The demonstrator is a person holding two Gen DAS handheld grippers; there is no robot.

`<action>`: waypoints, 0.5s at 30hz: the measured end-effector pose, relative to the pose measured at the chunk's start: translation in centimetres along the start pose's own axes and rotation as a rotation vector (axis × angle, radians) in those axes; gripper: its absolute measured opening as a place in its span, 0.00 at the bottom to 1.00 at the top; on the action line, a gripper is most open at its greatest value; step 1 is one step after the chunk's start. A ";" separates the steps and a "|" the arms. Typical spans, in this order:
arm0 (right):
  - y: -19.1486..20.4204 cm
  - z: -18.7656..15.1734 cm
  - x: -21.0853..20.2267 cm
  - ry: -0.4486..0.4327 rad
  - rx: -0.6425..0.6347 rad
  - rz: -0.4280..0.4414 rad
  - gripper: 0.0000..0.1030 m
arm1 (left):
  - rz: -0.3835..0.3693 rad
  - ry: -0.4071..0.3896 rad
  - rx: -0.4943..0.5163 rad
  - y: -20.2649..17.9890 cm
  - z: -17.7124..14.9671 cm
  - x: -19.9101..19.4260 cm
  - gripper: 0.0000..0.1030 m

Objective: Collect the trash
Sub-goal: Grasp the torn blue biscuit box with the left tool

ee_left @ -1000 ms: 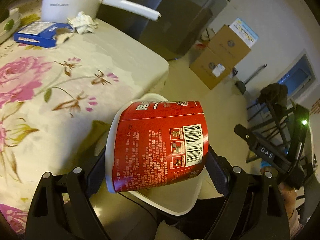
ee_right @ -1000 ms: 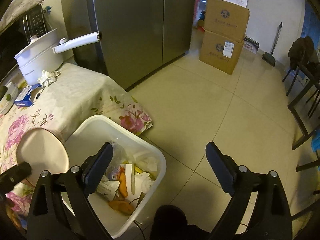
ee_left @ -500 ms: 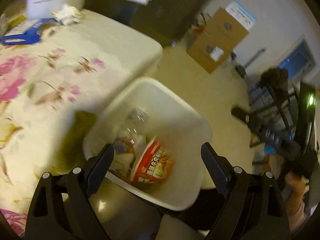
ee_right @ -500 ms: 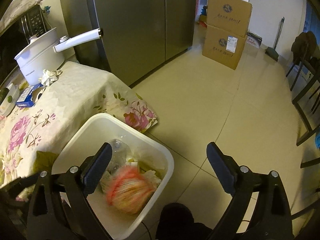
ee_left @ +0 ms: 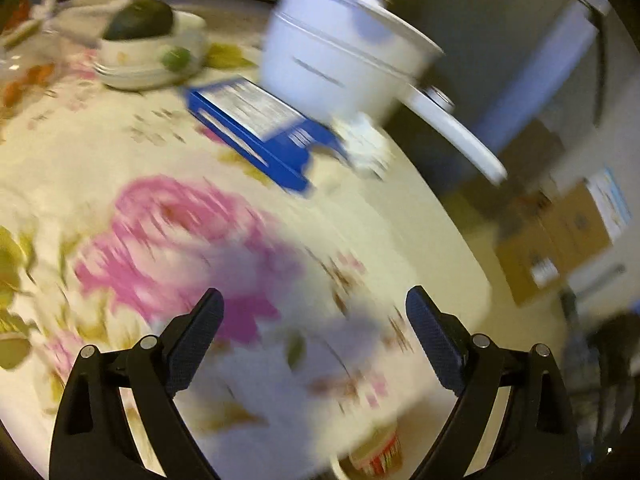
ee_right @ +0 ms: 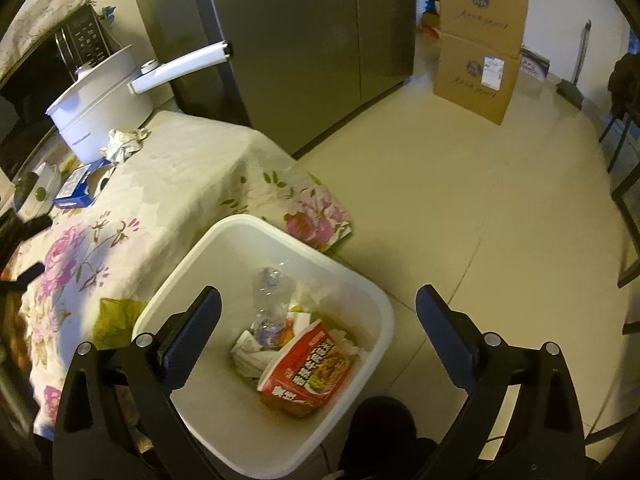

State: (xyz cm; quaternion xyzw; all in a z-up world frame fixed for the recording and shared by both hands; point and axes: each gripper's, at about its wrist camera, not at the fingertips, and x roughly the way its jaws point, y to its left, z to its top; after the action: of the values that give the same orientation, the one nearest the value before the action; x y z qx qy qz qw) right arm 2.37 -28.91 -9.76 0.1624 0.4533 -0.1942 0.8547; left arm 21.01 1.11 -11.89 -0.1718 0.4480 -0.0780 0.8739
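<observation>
The red instant-noodle cup (ee_right: pixel 308 368) lies in the white trash bin (ee_right: pixel 236 240) beside the table, on top of a crushed clear bottle (ee_right: pixel 270 304) and paper scraps. My right gripper (ee_right: pixel 318 308) is open and empty, held above the bin. My left gripper (ee_left: pixel 314 312) is open and empty above the floral tablecloth (ee_left: pixel 180 220); its view is blurred. A crumpled white tissue (ee_left: pixel 366 148) (ee_right: pixel 122 142) and a blue box (ee_left: pixel 256 132) (ee_right: pixel 78 186) lie at the far end of the table. The noodle cup (ee_left: pixel 376 454) shows at the left wrist view's bottom edge.
A white pot (ee_right: pixel 100 96) with a long handle stands behind the tissue. A bowl (ee_left: pixel 148 54) with dark and green items sits left of the box. A grey fridge (ee_right: pixel 300 40), cardboard boxes (ee_right: pixel 476 68) and chairs (ee_right: pixel 624 160) stand around the tiled floor.
The left gripper let go of the red noodle cup, which dropped into the bin. It then swung back over the table toward the blue box and tissue. The right gripper barely moved.
</observation>
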 end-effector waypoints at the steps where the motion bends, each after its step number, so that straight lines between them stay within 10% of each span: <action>1: 0.1 0.0 0.0 0.004 -0.001 0.007 0.91 | 0.023 -0.016 -0.017 0.1 0.5 0.4 0.87; 15: -0.8 0.4 0.2 0.032 0.035 0.067 0.92 | 0.306 -0.077 -0.087 -0.9 5.0 8.6 0.87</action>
State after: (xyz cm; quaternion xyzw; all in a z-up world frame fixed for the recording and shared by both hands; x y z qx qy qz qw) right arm 2.37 -29.83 -9.76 0.1956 0.4576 -0.1708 0.8504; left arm 30.13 -1.07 -15.36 -0.1419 0.4382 0.0820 0.8838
